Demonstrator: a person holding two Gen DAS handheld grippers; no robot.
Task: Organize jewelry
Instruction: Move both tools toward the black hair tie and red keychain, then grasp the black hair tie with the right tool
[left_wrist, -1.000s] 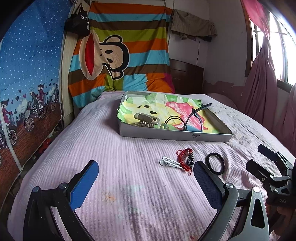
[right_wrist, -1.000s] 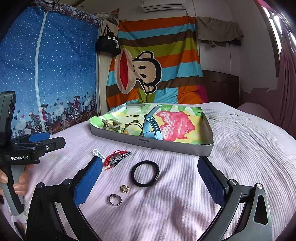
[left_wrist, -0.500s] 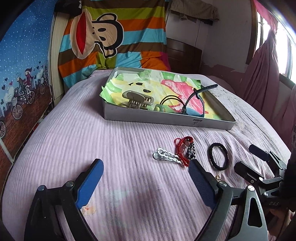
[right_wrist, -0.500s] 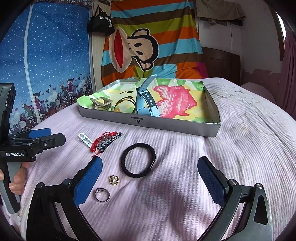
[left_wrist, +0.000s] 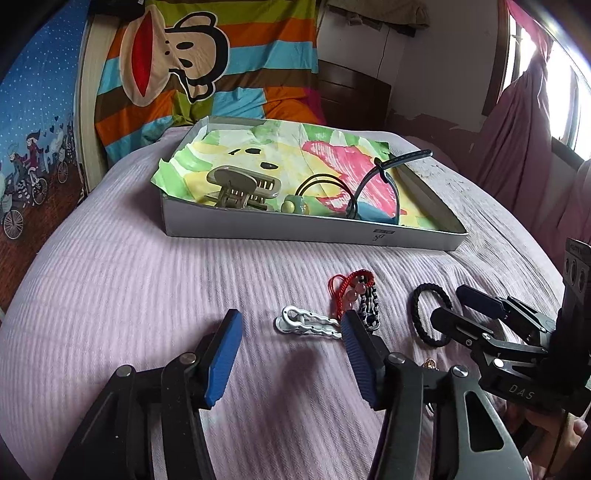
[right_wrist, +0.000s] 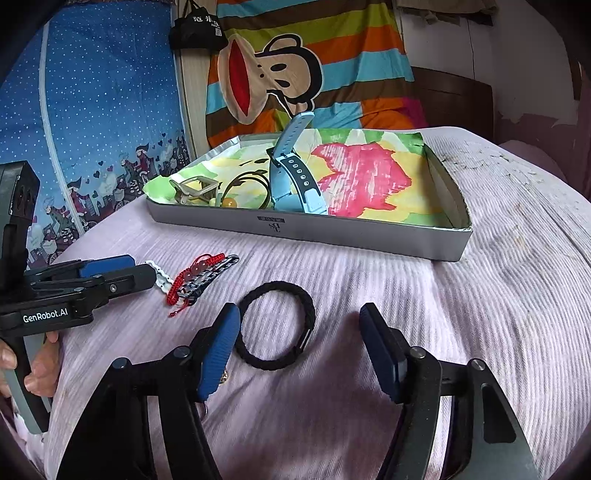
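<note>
1. Fingers of the left gripper (left_wrist: 291, 325) stood at their widest a second ago and are now closing, roughly halfway in, with nothing pressed between them; the white chain bracelet (left_wrist: 308, 325) lies on the bed just ahead of the gap, its right end at the right finger's tip.
2. Fingers of the right gripper (right_wrist: 299, 325) are closing in the same way and grasp nothing yet; the black braided bracelet (right_wrist: 277, 328) lies in front of the gap, toward the left finger (right_wrist: 218, 350).
3. Both grippers have come forward and lower than a second ago, so the loose pieces now look larger and nearer in each wrist view.
4. Beside the white chain lie the red cord bracelet (left_wrist: 349, 291) and a dark chain bracelet (left_wrist: 369, 308), touching one another; a small gold piece (left_wrist: 430, 363) lies by the right finger's arm.
5. Beyond them the grey tray (left_wrist: 295, 227) holds a hair claw (left_wrist: 240, 186), a hair tie (left_wrist: 325, 188) and a blue watch (right_wrist: 291, 177).
6. Judged from this, each hand is setting up a pick, white chain for the left, black braid for the right, with the tray as the likely destination.
</note>
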